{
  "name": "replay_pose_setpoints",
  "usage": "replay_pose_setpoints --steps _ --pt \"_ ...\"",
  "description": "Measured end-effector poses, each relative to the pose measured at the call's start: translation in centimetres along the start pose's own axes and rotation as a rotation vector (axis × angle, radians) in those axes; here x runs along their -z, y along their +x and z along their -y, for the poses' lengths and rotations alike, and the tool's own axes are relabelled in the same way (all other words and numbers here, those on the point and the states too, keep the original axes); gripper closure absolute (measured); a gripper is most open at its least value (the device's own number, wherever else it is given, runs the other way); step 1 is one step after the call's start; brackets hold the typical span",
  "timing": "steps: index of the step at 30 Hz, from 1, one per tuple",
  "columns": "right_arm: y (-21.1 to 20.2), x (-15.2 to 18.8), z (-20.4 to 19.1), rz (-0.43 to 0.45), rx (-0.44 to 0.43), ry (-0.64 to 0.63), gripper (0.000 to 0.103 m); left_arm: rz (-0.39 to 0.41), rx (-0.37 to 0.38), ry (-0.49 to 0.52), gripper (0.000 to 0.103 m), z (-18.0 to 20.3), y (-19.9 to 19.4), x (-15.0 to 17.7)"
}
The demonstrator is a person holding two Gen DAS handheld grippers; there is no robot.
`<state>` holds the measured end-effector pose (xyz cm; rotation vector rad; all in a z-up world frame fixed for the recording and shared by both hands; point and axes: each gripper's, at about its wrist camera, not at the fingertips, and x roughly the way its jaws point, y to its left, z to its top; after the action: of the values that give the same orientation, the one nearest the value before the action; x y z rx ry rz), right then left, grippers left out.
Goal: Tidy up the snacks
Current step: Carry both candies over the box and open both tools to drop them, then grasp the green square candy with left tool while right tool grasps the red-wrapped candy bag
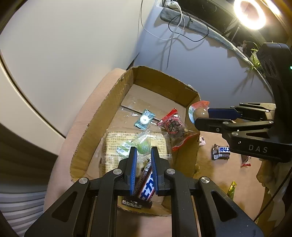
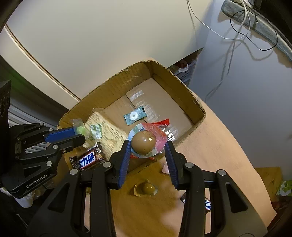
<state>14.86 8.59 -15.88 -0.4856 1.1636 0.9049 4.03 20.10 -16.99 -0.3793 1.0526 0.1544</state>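
While over box (image 2: pixel 198 109), packed egg (image 2: pixel 143 142) glossy brown.

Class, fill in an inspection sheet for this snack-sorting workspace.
Surface: tan tabletop, loose snacks on it.
Job's things: cardboard box holding mint packet and chocolate bar; egg pack outside.
Clutter: nothing seen.
Grippers: left gripper shut on green sweet; right gripper shut on wrapped egg.
Cables: white and black cables dangling by wall.
Surroundings: ring lamp, plant.
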Motion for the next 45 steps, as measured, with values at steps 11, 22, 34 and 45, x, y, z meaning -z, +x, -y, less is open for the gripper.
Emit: replay_pose_setpoints --steps 11,22,34,45 --pt "0.5 -0.6 -0.5 -0.007 0.006 -0.024 0.058 0.000 -0.008 -0.005 0.087 -0.4 0.2 -0.4" --pt "-0.3 -1.0 0.3 0.020 0.043 -0.010 0.022 0.012 -0.037 0.034 0.049 0.0 0.2 -0.5" --pt "-1.6 0.0 1.5 0.027 0.071 0.015 0.021 0.018 -0.031 0.059 0.045 1.2 -0.1 -0.4" --pt "-4.7 4.8 7.0 0.044 0.109 0.153 0.021 0.008 0.014 0.112 0.045 4.2 0.0 0.1"
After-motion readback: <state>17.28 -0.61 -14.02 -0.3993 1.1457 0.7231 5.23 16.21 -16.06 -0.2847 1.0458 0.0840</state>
